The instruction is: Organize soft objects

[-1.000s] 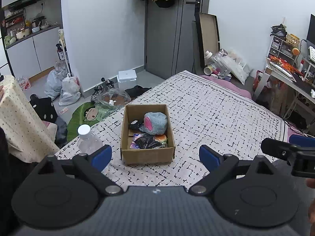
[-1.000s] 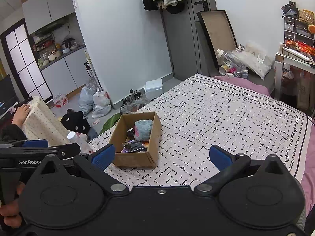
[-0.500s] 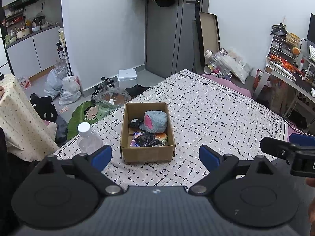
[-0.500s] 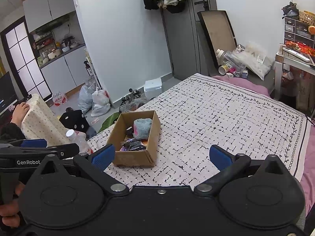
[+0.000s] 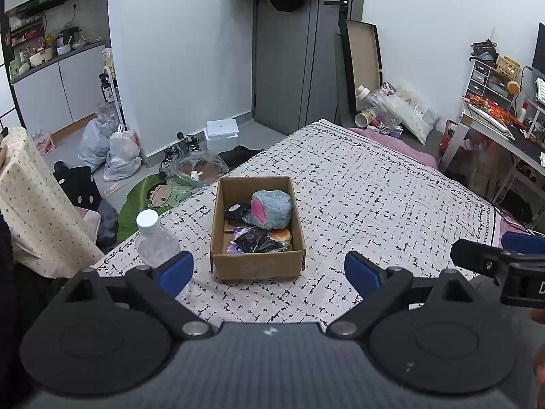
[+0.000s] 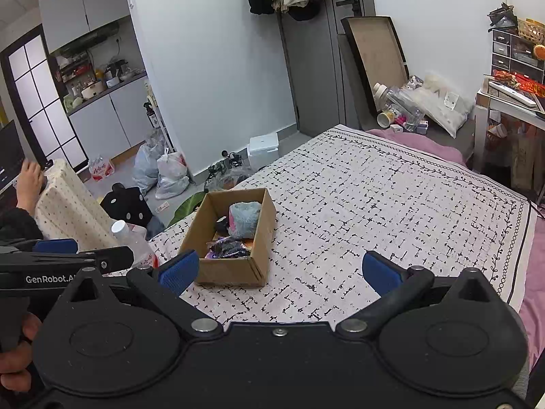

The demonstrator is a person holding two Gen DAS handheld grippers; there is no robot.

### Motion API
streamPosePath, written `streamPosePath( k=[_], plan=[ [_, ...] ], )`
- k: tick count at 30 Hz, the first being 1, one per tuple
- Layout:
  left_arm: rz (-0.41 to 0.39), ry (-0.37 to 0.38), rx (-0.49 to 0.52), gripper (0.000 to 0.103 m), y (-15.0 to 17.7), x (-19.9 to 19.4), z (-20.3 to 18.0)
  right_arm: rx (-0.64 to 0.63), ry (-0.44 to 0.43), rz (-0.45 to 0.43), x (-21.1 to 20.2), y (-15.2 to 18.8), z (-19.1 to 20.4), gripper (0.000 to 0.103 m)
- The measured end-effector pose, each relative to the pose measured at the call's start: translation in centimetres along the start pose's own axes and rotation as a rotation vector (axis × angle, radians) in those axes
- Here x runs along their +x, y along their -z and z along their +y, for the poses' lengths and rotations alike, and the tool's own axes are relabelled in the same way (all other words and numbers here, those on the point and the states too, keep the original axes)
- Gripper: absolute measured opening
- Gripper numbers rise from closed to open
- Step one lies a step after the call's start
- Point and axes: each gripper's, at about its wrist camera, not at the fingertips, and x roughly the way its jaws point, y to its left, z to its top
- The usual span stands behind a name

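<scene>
Soft objects are sitting together inside an open cardboard box point(image 5: 257, 266) on the patterned bedspread point(image 5: 374, 204), near the bed's left edge. At the far end of the box a blue-grey plush toy point(image 5: 272, 208) with a pink patch is lying on its side, leaning against the right wall. A small black soft item point(image 5: 235, 212) is lying just beside it on the left. Closer to the camera, a dark crinkled packet point(image 5: 255, 242) is filling the near end, and an orange, bun-like piece point(image 5: 280, 235) is peeking out at its right side; what that piece is remains hard to tell at this size.

Left gripper point(image 5: 269, 271) is hovering low over the bed, pointing at the box, with its 2 blue-padded fingers spread wide and nothing between them. Just beside the left finger, a clear plastic bottle point(image 5: 155, 242) with a white cap is standing upright on the bedspread, left of the box.

Right gripper point(image 6: 281, 271) is also hanging over the bed, further to the right, with its 2 fingers spread wide and empty. From its camera the box point(image 6: 235, 267) is lying ahead and to the left, and the left gripper's side, with a hand point(image 6: 17, 368) around its handle, is showing at the left edge.

Beyond the bed, 2 tied plastic bags point(image 5: 117, 151) are sitting on the floor against the wall.
</scene>
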Motion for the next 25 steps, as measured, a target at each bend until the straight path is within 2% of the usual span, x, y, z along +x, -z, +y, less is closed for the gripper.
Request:
streamPosePath(
  k=[25],
  plan=[
    [-0.002, 0.006, 0.010, 0.095, 0.38, -0.01, -0.20, 0.002, -0.002, 0.005, 0.08, 0.13, -0.01, 0.103]
  ],
)
